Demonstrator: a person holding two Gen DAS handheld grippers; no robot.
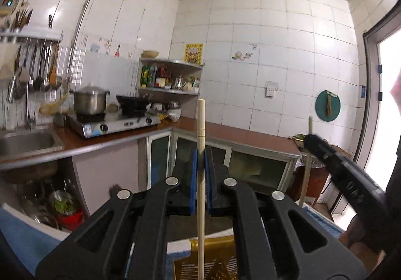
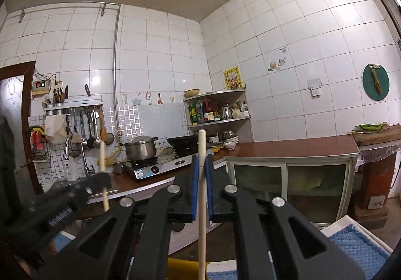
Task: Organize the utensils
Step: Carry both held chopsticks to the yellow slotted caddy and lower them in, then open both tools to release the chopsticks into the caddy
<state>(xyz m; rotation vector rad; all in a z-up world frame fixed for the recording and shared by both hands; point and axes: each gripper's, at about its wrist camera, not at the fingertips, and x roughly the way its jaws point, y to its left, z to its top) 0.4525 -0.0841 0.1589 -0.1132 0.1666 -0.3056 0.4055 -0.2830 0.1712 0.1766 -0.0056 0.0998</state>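
Left wrist view shows the left gripper (image 1: 201,154) closed on a pale wooden stick (image 1: 201,134), which stands upright between the blue pads (image 1: 195,174). A long part rises above the fingertips and a longer part hangs below them, in front of a golden slotted tray (image 1: 213,262). In the right wrist view the right gripper (image 2: 201,162) is also closed on a second wooden stick (image 2: 202,149), held the same way.

The risk, I think, is that each stick is pinched only at one narrow place on a round, smooth shaft. A quick swing can make it turn between the pads or slide downward. The long free ends can also knock each other, since the two grippers are near.

Both sticks look like light wood, slim and round, probably chopsticks. The left one has a small groove ring near the top.
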